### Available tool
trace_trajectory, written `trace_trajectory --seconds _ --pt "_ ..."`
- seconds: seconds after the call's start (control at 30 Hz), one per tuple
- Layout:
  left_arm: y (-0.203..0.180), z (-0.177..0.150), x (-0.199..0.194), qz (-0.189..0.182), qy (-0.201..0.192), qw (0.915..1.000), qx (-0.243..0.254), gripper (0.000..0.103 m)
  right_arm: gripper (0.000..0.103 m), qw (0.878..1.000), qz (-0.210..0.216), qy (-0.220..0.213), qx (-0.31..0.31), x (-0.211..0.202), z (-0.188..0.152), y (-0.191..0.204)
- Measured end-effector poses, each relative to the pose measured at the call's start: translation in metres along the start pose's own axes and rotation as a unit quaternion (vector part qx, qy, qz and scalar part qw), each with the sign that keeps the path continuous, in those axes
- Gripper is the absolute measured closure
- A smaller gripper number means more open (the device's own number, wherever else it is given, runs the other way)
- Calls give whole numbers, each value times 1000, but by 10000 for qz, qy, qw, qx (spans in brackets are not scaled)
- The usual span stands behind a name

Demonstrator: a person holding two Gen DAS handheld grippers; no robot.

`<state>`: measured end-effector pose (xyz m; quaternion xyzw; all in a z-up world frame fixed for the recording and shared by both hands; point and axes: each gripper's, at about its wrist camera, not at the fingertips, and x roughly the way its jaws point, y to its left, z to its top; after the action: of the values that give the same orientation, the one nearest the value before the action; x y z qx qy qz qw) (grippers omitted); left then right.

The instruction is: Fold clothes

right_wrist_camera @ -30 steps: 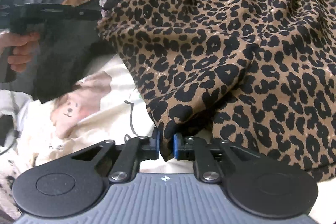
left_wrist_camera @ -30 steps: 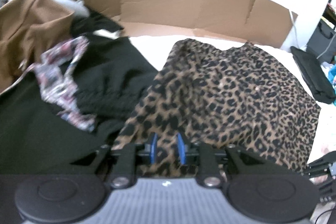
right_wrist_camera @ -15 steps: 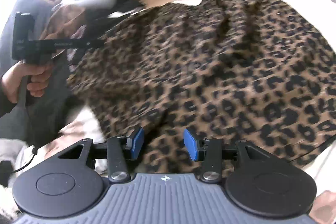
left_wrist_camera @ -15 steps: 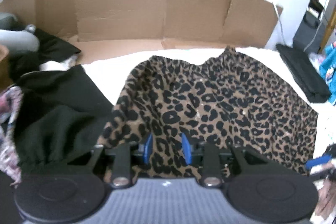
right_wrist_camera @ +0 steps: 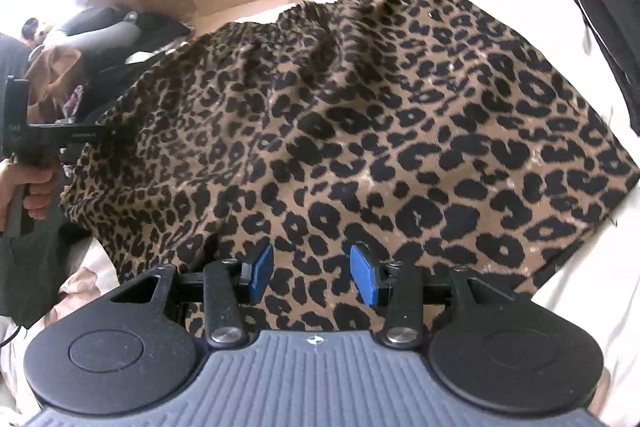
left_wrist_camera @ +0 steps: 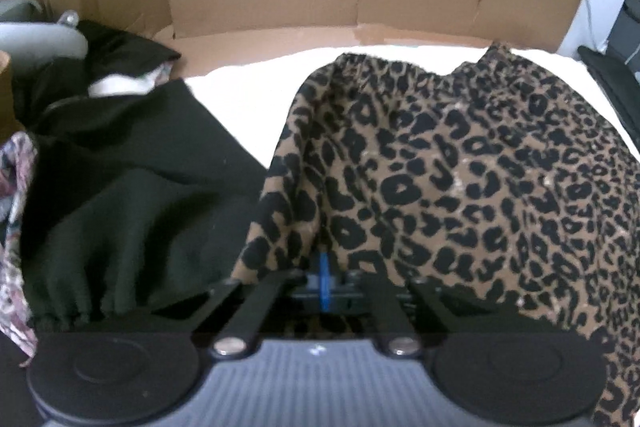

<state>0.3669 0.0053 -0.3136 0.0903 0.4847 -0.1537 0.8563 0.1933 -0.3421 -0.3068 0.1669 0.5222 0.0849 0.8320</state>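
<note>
Low, left gripper point(left_wrist_camera: 324, 281) pinching skirt point(left_wrist_camera: 460, 187)

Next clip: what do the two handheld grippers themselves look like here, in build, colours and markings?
Both match: the left gripper and right gripper each have a ribbed grey body flanked by two round black discs, black linkage arms with silver pivot screws, and blue finger pads. A small white mark sits at the centre of each body. Seen from the right wrist camera, the left unit is a black pistol-grip handle; no sleeve or cable is clearly visible.
</note>
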Motion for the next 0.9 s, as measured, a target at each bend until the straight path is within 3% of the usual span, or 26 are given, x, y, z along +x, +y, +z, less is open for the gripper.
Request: trace_trajectory --seconds 0.23,0.6,0.9 --pt "4 0 11 20 89 9999 -71 100 53 9999 -105 54 -65 -3 -5 -1" --pt "8 -13 -43 133 -283 9992 244 93 53 9998 -181 31 67 -2 -5 -9" --pt "26 -18 -17 147 -157 9998 -23 93 53 9998 -158 88 -63 3 -5 0"
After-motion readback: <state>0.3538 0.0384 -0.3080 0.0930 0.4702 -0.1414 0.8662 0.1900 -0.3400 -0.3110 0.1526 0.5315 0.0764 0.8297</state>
